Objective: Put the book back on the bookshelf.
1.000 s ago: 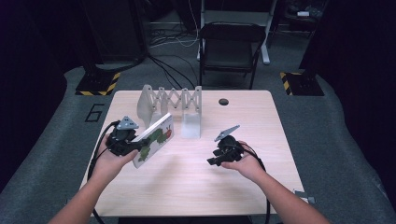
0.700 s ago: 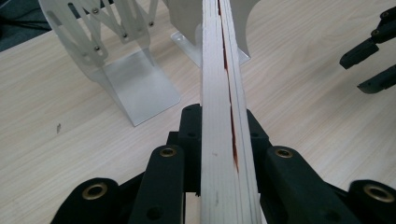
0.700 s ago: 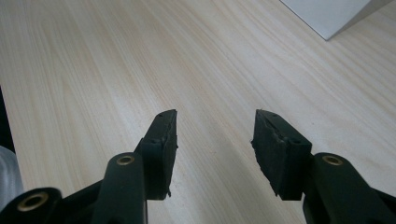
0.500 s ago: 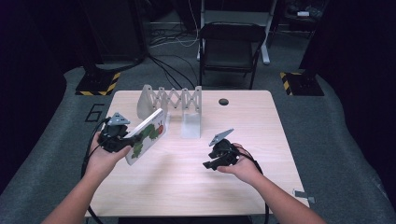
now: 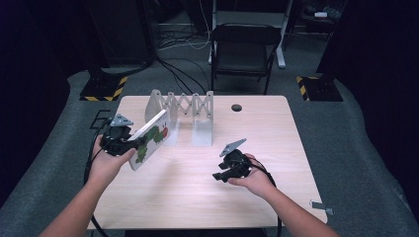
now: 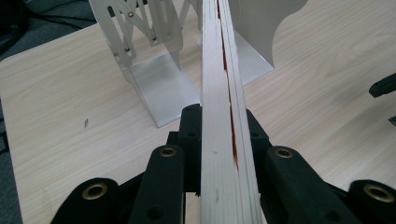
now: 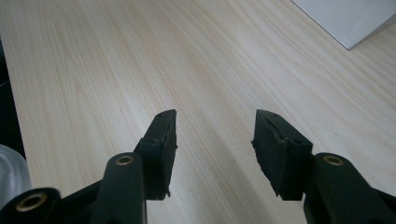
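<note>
My left gripper (image 5: 134,144) is shut on a thin white picture book (image 5: 152,136) with a red and green drawing on its cover, held tilted on edge above the table's left side. The left gripper view looks straight along the book's edge (image 6: 219,84), which is clamped between the jaws of my left gripper (image 6: 223,115). Just beyond the book stands a silver expanding metal book rack (image 5: 185,106), and its base plates (image 6: 159,88) lie to either side of the book's far end. My right gripper (image 5: 218,176) hovers open and empty over bare wood right of centre, with jaws apart (image 7: 215,126).
The light wooden table (image 5: 197,197) has a small dark hole (image 5: 236,107) near its far edge. A corner of the rack's plate (image 7: 345,18) lies ahead of the right gripper. A black folding chair (image 5: 244,49) and cables stand beyond the table.
The left hand has shifted the book slightly to the left and toward the rack's left end. The right hand has drifted a little nearer to the person, jaws still apart.
</note>
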Available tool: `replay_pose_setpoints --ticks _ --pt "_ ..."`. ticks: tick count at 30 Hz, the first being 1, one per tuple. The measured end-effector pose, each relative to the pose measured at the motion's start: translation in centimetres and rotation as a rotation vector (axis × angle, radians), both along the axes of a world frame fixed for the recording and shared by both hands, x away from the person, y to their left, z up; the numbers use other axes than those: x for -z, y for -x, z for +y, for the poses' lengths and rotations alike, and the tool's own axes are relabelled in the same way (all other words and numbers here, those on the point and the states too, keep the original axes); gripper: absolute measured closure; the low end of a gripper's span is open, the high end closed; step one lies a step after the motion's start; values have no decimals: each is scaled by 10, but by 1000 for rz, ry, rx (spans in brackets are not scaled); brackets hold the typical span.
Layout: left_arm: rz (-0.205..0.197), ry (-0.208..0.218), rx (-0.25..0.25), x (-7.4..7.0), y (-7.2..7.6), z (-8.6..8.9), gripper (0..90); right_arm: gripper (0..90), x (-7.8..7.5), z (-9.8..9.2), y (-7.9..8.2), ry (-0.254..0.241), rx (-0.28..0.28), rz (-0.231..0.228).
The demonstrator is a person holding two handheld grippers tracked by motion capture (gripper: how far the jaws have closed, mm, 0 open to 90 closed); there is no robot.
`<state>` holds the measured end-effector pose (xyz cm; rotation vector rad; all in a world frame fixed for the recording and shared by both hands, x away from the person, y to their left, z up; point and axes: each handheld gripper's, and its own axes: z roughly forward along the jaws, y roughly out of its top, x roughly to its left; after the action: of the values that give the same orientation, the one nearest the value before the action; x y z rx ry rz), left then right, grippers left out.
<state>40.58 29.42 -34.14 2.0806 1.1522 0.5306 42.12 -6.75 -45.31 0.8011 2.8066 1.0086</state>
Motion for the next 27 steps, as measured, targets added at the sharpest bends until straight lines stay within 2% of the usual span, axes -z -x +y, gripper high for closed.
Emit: replay_pose_setpoints --ticks 3,4,10,14,15,16,20,27 --pt "-1 1 -11 -1 -3 1 759 496 2 1 1 -16 22 -5" --pt "-4 -3 -19 -1 -4 0 759 496 1 0 1 5 7 -3" --pt "-1 5 -56 -1 -10 0 759 495 3 3 3 7 5 -13" --pt "-13 8 -78 0 -14 -2 759 495 3 4 3 11 6 -31" --pt "-2 1 -76 -1 -15 -2 759 495 3 4 3 11 6 -32" --pt "-14 5 -84 0 -16 -2 759 495 4 4 3 11 5 -36" --pt "-14 7 -98 -1 -20 -3 758 495 4 5 3 13 4 -49" --pt "-19 2 -129 -2 -27 -6 758 495 7 8 5 4 13 -38"
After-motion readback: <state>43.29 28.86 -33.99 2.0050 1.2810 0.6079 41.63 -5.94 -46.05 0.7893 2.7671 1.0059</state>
